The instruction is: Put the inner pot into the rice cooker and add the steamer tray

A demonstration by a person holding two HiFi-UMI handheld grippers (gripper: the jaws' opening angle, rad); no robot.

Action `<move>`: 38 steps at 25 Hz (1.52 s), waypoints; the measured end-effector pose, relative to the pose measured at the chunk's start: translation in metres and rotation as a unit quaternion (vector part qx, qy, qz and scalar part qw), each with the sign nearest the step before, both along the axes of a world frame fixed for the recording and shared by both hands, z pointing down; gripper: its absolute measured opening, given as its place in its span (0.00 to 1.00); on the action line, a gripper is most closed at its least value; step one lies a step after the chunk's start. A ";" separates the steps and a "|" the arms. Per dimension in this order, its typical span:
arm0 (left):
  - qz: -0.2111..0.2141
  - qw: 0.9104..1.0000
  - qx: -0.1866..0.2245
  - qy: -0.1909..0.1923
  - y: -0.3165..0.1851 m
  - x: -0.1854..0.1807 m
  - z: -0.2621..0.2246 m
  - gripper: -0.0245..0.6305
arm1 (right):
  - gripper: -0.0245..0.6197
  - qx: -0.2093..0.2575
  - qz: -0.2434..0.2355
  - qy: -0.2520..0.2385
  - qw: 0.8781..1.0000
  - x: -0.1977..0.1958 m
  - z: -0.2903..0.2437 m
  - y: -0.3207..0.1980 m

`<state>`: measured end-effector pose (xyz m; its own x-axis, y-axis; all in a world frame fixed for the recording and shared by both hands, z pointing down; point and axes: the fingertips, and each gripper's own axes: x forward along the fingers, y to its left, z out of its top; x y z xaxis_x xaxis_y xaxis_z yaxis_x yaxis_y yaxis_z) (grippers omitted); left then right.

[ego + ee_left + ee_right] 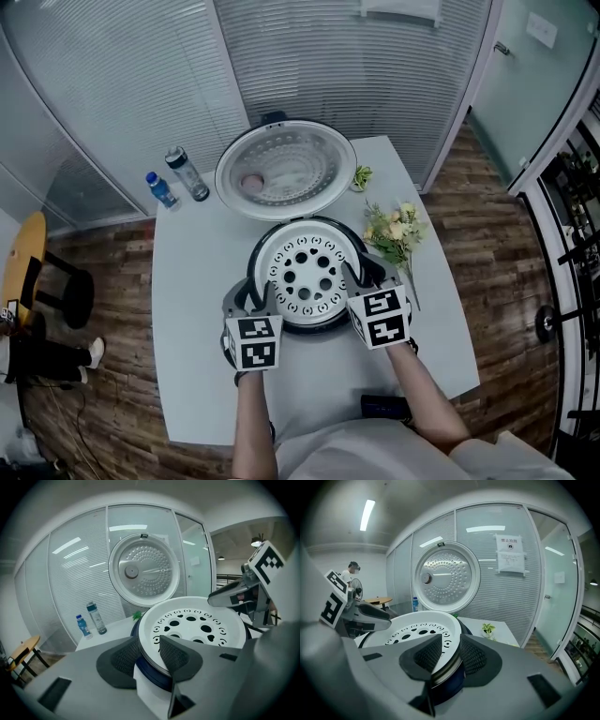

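Observation:
The rice cooker (253, 251) stands open mid-table, its round lid (286, 171) tipped back. The white perforated steamer tray (309, 272) sits level in the cooker's mouth and hides the inner pot. My left gripper (255, 298) straddles the tray's near-left rim (149, 651), one pad outside and one over the tray's inside. A little slack shows at the pads. My right gripper (364, 274) straddles the near-right rim (451, 656) the same way, jaws slightly parted around it. Each gripper shows in the other's view, across the tray (197, 623) (412, 627).
Two bottles (161, 189) (187, 173) stand at the table's back left. A bunch of flowers (394, 230) lies right of the cooker, a small green plant (362, 176) behind it. A dark flat object (384, 407) lies at the table's near edge. A wooden chair (28, 272) stands far left.

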<state>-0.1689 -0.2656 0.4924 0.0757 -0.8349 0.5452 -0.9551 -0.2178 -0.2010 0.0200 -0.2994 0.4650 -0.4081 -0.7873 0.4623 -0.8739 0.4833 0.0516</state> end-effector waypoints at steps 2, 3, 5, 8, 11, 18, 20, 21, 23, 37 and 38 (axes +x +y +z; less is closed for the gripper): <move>-0.001 1.000 0.002 -0.002 0.003 0.000 0.000 0.24 | 0.21 0.006 0.002 -0.001 1.000 0.001 -0.002 0.003; -0.003 1.000 0.003 0.001 0.004 0.000 0.000 0.25 | 0.21 0.009 0.004 -0.002 1.000 0.002 -0.004 0.003; -0.006 1.000 0.009 0.010 0.004 -0.001 -0.004 0.25 | 0.21 0.012 0.006 -0.008 1.000 0.003 -0.008 0.003; -0.012 0.999 0.019 0.034 0.007 -0.002 -0.012 0.25 | 0.21 0.015 0.014 -0.028 0.999 0.007 -0.014 0.007; -0.016 0.997 0.036 0.061 0.015 -0.003 -0.020 0.25 | 0.21 0.022 0.020 -0.052 0.998 0.011 -0.020 0.016; -0.003 0.991 0.052 0.124 0.032 0.005 -0.041 0.21 | 0.16 0.019 0.006 -0.107 0.994 0.014 -0.037 0.035; -0.003 0.987 0.060 0.146 0.037 0.004 -0.049 0.16 | 0.11 0.015 -0.006 -0.128 0.992 0.011 -0.042 0.041; -0.004 0.986 0.065 0.156 0.040 0.005 -0.053 0.15 | 0.10 0.015 -0.010 -0.135 0.991 0.010 -0.044 0.045; -0.002 0.981 0.076 0.179 0.047 0.010 -0.063 0.09 | 0.08 0.017 -0.014 -0.148 0.989 0.010 -0.047 0.052; -0.011 0.971 0.092 0.220 0.077 0.021 -0.074 0.05 | 0.07 0.015 -0.014 -0.154 0.988 0.016 -0.051 0.075; -0.011 0.969 0.092 0.228 0.076 0.020 -0.074 0.05 | 0.06 0.013 -0.014 -0.151 0.988 0.016 -0.050 0.074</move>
